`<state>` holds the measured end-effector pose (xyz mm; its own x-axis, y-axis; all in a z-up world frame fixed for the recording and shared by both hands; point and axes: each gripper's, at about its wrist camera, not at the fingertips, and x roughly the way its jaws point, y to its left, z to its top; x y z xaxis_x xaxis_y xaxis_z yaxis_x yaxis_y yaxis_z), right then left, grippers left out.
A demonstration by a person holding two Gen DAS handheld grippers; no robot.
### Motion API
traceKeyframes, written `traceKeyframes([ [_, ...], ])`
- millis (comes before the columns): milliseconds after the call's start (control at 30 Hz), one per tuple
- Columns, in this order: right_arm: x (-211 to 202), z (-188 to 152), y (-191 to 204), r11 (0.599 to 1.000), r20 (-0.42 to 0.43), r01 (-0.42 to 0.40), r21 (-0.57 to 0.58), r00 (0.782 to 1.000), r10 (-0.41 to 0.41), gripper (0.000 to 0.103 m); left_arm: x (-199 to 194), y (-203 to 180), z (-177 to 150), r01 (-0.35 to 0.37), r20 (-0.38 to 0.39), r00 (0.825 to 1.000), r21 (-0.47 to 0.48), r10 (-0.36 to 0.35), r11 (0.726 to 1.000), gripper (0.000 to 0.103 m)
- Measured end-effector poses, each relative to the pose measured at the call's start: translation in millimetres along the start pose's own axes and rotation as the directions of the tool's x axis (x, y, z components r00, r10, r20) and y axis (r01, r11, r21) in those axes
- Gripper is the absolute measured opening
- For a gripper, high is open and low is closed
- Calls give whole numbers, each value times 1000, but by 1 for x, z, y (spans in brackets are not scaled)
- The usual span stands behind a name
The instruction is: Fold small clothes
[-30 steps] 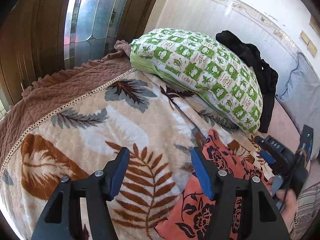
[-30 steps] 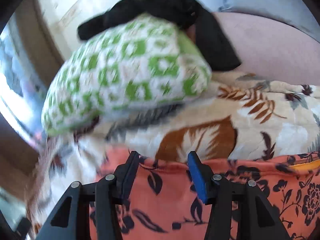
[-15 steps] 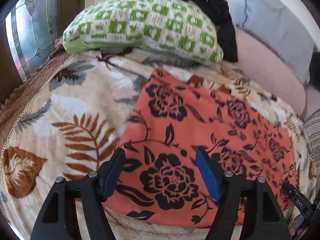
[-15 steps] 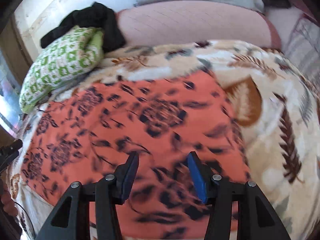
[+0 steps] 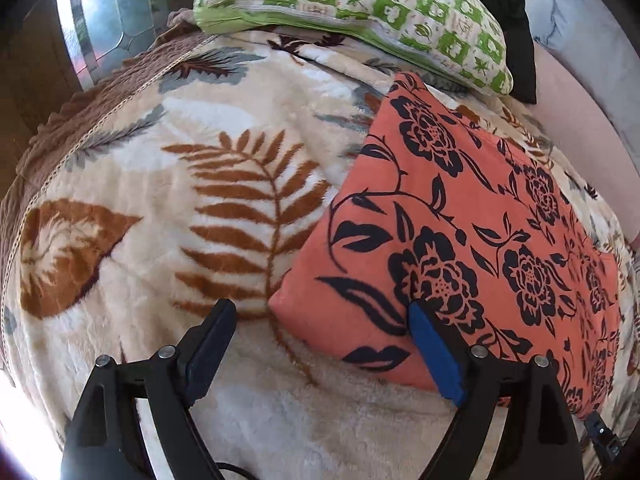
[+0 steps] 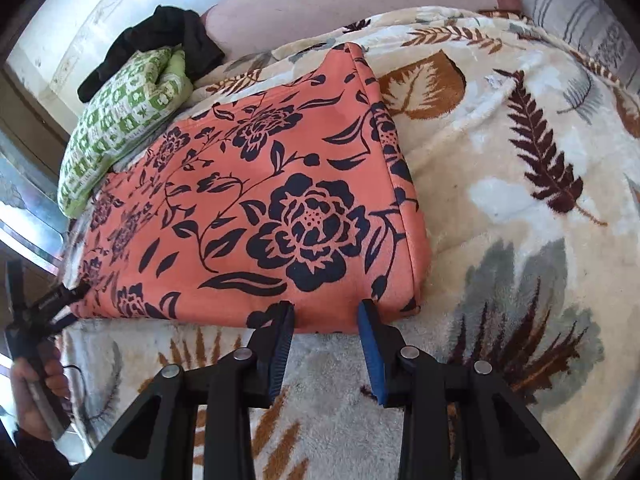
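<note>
An orange garment with black flowers (image 5: 460,232) lies flat on a leaf-patterned blanket (image 5: 168,208). It also shows in the right wrist view (image 6: 256,216) as a folded rectangle. My left gripper (image 5: 320,320) is open, low over the blanket at the garment's near left corner, which lies between its fingers. My right gripper (image 6: 326,316) is open at the garment's near edge close to the right corner, not holding it. The left gripper (image 6: 44,308) shows at the far left of the right wrist view.
A green and white checked pillow (image 5: 360,12) lies at the head of the bed with a black garment (image 5: 516,40) behind it. A pink cushion (image 6: 352,4) lies along the far side. A brown quilted cover (image 5: 100,100) and a glass panel (image 5: 104,20) are to the left.
Both grippers have drawn back and lowered toward the garment's near edge. The garment now lies flat and still; the left view shifted from its middle to its left corner.
</note>
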<state>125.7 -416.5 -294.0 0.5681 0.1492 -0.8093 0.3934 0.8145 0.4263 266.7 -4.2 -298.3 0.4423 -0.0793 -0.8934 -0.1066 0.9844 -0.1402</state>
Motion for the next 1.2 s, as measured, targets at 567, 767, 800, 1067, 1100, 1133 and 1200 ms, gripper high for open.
traceKeyframes([
  [567,28,-1,-67,755,161,-414,508,907,388,63,16,-11,0,310,40,951,-139,-307,941,87],
  [767,21,35,-39,864,246,-393,315,913,325,58,2,-15,11,358,160,926,-81,-342,930,33],
  [800,22,39,-32,883,245,-375,283,918,312,58,3,-17,12,351,157,928,-71,-337,934,33],
  [1067,51,46,-34,906,153,-273,322,960,235,39,24,-30,6,282,88,957,-57,-276,958,75],
  [1100,50,45,-33,916,160,-253,312,964,212,29,23,-31,5,268,97,960,-62,-262,961,44],
  [1133,49,45,-31,919,169,-250,306,964,206,22,22,-31,4,253,110,963,-69,-245,965,30],
  [1200,38,44,-19,939,214,-231,253,960,178,19,19,-29,5,267,130,958,-75,-256,961,24],
])
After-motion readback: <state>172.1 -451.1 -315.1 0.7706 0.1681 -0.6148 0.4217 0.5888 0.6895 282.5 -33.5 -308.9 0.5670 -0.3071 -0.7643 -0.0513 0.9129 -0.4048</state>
